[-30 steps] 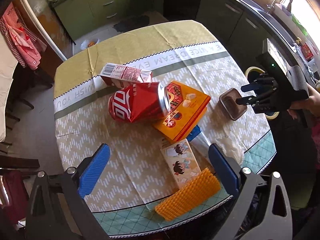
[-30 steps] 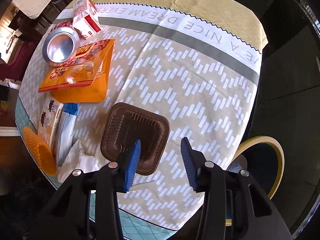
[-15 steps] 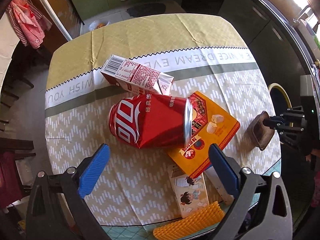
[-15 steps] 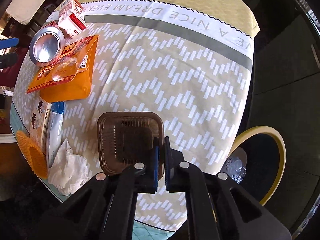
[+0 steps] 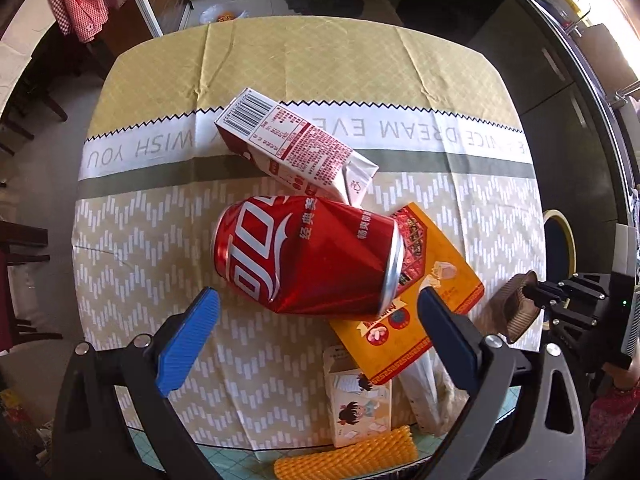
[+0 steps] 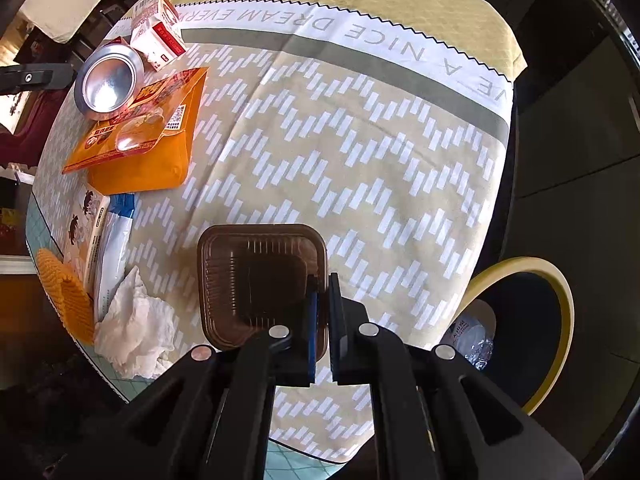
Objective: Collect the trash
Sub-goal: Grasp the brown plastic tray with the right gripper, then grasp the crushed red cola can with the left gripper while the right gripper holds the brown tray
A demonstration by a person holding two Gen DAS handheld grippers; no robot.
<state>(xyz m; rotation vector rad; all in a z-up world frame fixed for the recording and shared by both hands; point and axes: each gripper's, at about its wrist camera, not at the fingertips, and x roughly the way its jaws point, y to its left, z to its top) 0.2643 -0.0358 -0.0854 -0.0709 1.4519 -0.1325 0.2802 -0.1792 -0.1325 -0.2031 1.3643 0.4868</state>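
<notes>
Lifted off the cloth since before, the brown tray (image 6: 256, 280) is clenched in the right tool (image 6: 322, 320); left tool (image 5: 316, 332) gapes wide.

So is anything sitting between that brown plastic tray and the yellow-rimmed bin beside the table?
Nothing visible. The right tool is shut on the rim of the brown plastic tray, and only bare patterned tablecloth and the table edge lie between it and the yellow-rimmed bin.
</notes>
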